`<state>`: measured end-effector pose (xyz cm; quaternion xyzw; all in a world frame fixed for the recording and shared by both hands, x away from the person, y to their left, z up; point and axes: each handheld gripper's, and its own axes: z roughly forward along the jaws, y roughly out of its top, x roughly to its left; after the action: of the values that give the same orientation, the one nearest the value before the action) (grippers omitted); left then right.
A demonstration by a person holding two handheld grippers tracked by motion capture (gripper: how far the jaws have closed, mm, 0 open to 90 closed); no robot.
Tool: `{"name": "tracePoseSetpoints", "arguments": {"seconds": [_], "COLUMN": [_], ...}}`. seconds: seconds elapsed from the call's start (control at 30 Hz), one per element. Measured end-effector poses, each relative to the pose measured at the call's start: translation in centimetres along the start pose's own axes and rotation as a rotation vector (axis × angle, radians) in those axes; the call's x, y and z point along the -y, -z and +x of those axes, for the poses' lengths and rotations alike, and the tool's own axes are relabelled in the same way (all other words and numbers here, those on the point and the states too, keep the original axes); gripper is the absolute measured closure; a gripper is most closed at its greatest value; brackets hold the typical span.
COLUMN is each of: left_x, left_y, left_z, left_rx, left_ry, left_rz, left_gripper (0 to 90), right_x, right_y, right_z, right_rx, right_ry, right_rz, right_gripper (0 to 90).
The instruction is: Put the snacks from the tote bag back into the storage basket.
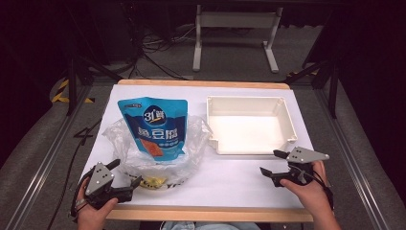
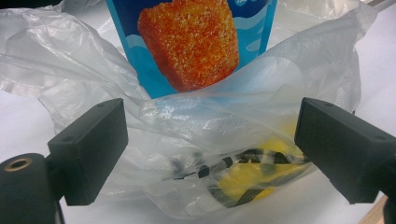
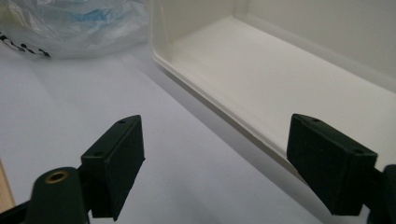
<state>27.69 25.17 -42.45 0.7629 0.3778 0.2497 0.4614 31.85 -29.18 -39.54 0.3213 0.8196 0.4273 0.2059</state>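
White table (image 1: 239,177) w/ a white tray (image 1: 287,125) at right-center, its near wall low. Left of it sits a clear plastic bag (image 1: 196,143), crumpled open, w/ a blue snack pouch (image 1: 153,125) standing up out of it and smth yellow (image 1: 154,181) at the bag's near edge. Left gripper (image 1: 125,173) just beside the bag's near-left rim, jaws wide apart, bag film between them but not pinched. Right gripper (image 1: 271,162) near tray's front corner, jaws apart, holding nothing.
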Motion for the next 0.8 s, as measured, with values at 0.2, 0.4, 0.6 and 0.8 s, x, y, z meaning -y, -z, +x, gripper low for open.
{"name": "tracePoseSetpoints", "arguments": {"seconds": [0.2, 0.4, 0.6, 0.8], "left_x": [0.0, 0.0, 0.1, 0.0], "left_y": [-0.1, 0.0, -0.1, 0.0], "left_z": [-0.2, -0.1, -0.1, -0.1], "left_rx": [-0.007, -0.009, -0.006, -0.010], "left_ry": [-0.007, -0.004, 0.004, 0.001], "left_rz": [0.008, 0.008, 0.007, 0.004], "left_gripper": [10.6, 10.6, 10.6, 10.6], "right_x": [-1.6, -2.8, -3.6, -4.5], "right_y": [0.4, 0.6, 1.0, 1.0], "right_z": [0.0, 0.1, 0.6, 0.9], "right_rx": [-0.006, -0.036, -0.065, -0.072], "right_ry": [0.032, 0.022, 0.009, 0.034], "right_rz": [-0.016, -0.022, -0.023, -0.012], "right_gripper": [20.0, 19.6, 19.5, 19.0]}}
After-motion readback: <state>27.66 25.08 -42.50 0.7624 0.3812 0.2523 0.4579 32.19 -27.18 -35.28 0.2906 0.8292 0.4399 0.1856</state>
